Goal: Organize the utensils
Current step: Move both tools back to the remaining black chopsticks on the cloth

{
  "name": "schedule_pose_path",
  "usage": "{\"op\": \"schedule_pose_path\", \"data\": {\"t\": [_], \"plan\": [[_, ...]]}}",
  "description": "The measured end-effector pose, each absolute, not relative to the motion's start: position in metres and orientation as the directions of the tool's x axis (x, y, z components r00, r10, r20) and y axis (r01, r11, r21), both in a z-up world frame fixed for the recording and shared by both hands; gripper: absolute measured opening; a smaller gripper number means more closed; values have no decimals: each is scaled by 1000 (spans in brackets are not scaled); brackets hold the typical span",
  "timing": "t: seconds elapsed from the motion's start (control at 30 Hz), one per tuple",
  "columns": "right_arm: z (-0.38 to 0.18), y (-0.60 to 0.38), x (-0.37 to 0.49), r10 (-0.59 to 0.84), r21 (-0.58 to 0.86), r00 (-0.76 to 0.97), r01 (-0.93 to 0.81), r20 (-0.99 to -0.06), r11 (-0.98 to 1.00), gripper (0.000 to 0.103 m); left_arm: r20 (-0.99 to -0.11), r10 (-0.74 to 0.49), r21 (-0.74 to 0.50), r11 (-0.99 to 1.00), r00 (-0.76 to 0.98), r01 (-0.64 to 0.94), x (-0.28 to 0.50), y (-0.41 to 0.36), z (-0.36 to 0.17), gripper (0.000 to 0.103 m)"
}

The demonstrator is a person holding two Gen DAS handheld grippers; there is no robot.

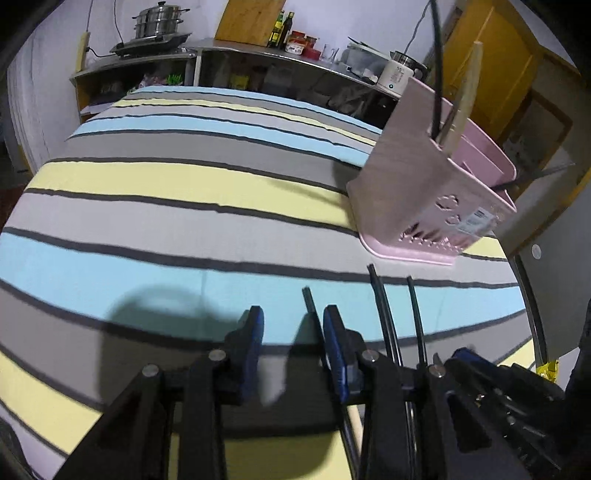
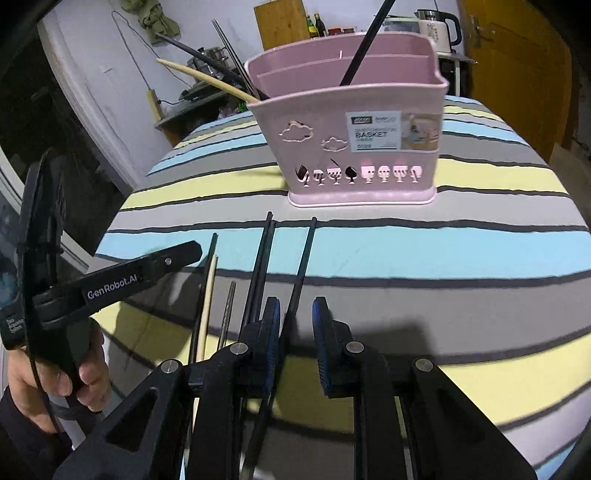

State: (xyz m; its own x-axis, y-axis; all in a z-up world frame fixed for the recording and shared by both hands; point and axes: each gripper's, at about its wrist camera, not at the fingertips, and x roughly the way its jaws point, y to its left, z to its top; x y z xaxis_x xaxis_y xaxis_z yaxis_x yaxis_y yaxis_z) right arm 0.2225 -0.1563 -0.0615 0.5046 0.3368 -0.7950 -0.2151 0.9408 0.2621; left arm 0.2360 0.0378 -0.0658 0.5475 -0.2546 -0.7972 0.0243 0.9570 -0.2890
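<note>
1. So, left wrist view, far left to centre: striped cloth [image 1: 147, 184] covers the table; steel steamer pot [image 1: 159, 22] sits on a shelf at upper left.
2. Bottom centre: left gripper [image 1: 293, 332], fingers spread w/ a clear gap, nothing pinched. A black chopstick [image 1: 309, 301] lies on the cloth just by the right-hand pad; can't tell if it touches.
3. Right of that: two more black chopsticks [image 1: 384, 314] lie loose on the cloth, approx. parallel.
4. Upper right: pink basket [image 1: 424, 192] stands on the cloth, well apart from the fingers, w/ a wooden chopstick [image 1: 467, 92] and dark ones sticking up from its near-left corner. Kettle [image 1: 399, 72] is behind it.
5. Right wrist view, lower left: a person's hand [image 2: 55, 376] grips the left gripper's handle.
6. Left of centre: loose pale chopstick [image 2: 208, 295] and a thin grey one [image 2: 229, 310] lie side by side on the cloth.
7. Bottom centre: right gripper [image 2: 295, 321], fingers only narrowly apart, not pressed together. A single black chopstick [image 2: 304, 258] runs into the gap close to the left pad; pads don't visibly clamp it.
8. Top centre-right: basket upright, label facing the cam, one black stick [image 2: 364, 48] leaning in the rear section.
</note>
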Motion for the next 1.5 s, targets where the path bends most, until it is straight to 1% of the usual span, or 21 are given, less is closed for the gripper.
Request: {"op": "schedule_pose_path", "data": {"t": [0.13, 0.2, 0.27, 0.3, 0.43, 0.7, 0.83, 0.93, 0.97, 1.13, 1.27, 1.33, 1.37, 1.43, 1.5], "plan": [[-69, -153, 238, 338, 273, 492, -202, -802, 941, 19, -805, -251, -275, 961, 538, 38, 242, 33, -69, 35], [-72, -151, 242, 334, 270, 488, -198, -807, 942, 19, -810, -234, -248, 968, 537, 47, 243, 30, -71, 34], [-77, -149, 248, 325, 262, 478, -196, -816, 945, 18, -815, -214, -222, 974, 539, 52, 245, 28, -71, 29], [-79, -149, 250, 321, 256, 477, -196, -818, 946, 17, -817, -207, -212, 976, 539, 55, 244, 29, -71, 25], [-79, -154, 249, 320, 254, 478, -199, -818, 946, 16, -822, -204, -202, 977, 531, 62, 242, 34, -70, 12], [-78, -162, 250, 300, 241, 472, -181, -829, 953, 15, -838, -216, -237, 971, 501, 23, 231, 37, -70, 11], [-78, -156, 255, 271, 211, 462, -179, -844, 961, 15, -856, -173, -184, 983, 488, 25, 233, 27, -71, 12], [-80, -150, 257, 255, 186, 464, -189, -848, 964, 14, -857, -162, -152, 987, 490, 60, 236, 21, -70, 11], [-79, -150, 257, 251, 180, 466, -193, -849, 965, 10, -854, -170, -149, 985, 492, 83, 239, 20, -69, 10], [-78, -162, 253, 278, 198, 457, -214, -845, 956, 10, -845, -183, -99, 977, 502, 189, 248, 17, -65, 8], [-78, -176, 251, 312, 228, 441, -233, -842, 945, 10, -841, -192, -82, 970, 506, 230, 250, 17, -59, 8], [-77, -181, 251, 315, 239, 434, -223, -844, 945, 10, -844, -205, -107, 970, 496, 218, 245, 21, -57, 10], [-77, -181, 251, 313, 239, 432, -218, -846, 946, 10, -844, -222, -131, 968, 489, 212, 241, 24, -56, 12], [-78, -178, 253, 300, 231, 424, -208, -855, 951, 10, -847, -210, -126, 972, 488, 201, 233, 24, -58, 30], [-77, -176, 255, 282, 215, 421, -202, -862, 956, 10, -860, -190, -115, 977, 474, 182, 230, 24, -63, 31]]}}
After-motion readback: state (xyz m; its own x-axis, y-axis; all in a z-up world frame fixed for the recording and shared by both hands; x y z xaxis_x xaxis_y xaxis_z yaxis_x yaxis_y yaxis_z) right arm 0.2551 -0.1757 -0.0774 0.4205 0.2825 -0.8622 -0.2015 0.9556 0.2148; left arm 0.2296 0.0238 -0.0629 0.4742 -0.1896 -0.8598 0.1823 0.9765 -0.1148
